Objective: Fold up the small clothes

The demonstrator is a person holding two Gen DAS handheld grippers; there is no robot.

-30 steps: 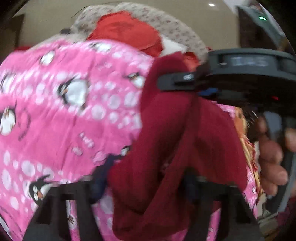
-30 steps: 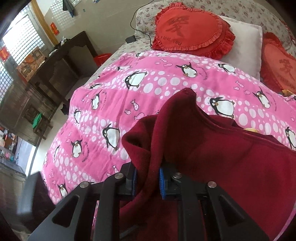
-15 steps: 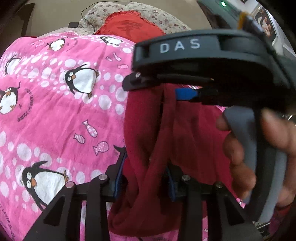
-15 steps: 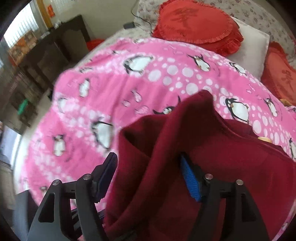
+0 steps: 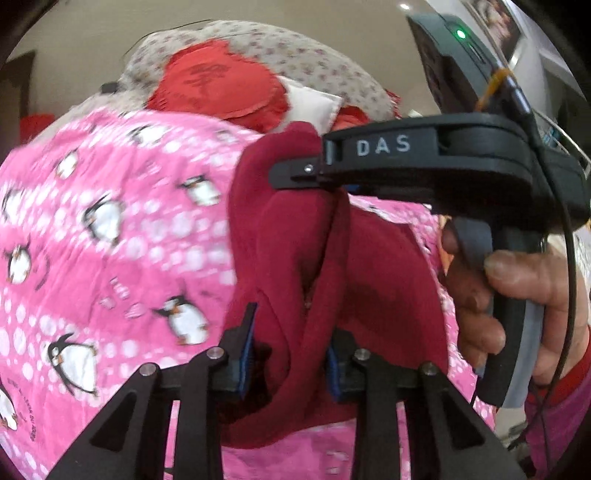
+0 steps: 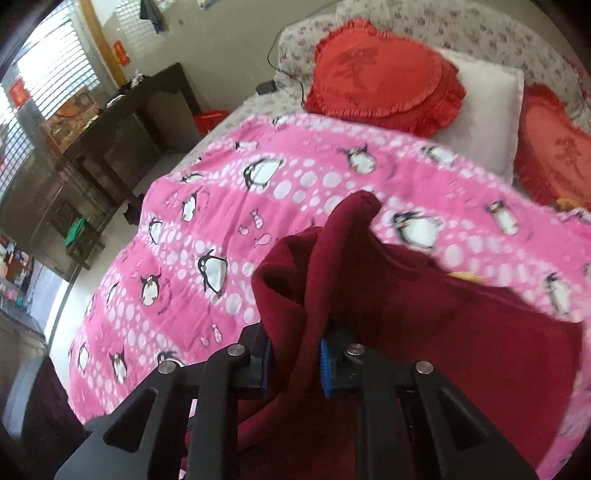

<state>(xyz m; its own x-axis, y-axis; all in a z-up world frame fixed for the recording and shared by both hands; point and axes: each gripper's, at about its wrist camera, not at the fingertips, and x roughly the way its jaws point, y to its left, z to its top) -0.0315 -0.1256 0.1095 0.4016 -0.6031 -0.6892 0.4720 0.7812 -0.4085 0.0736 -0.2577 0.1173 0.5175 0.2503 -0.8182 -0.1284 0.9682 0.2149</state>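
Between the blue pads of the left gripper [image 5: 288, 354], whose jaws had just been closing, hung a bunched fold of the dark red garment [image 5: 295, 266], pinched there. The right gripper [image 6: 295, 358] clamped another fold of it. The garment was held above the pink penguin blanket [image 6: 229, 206]. Farther off lay red heart cushions [image 6: 384, 88] and a white pillow [image 6: 484, 103].

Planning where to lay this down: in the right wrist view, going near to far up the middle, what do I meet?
right gripper → dark red garment → pink penguin blanket → red heart-shaped cushion → floral headboard
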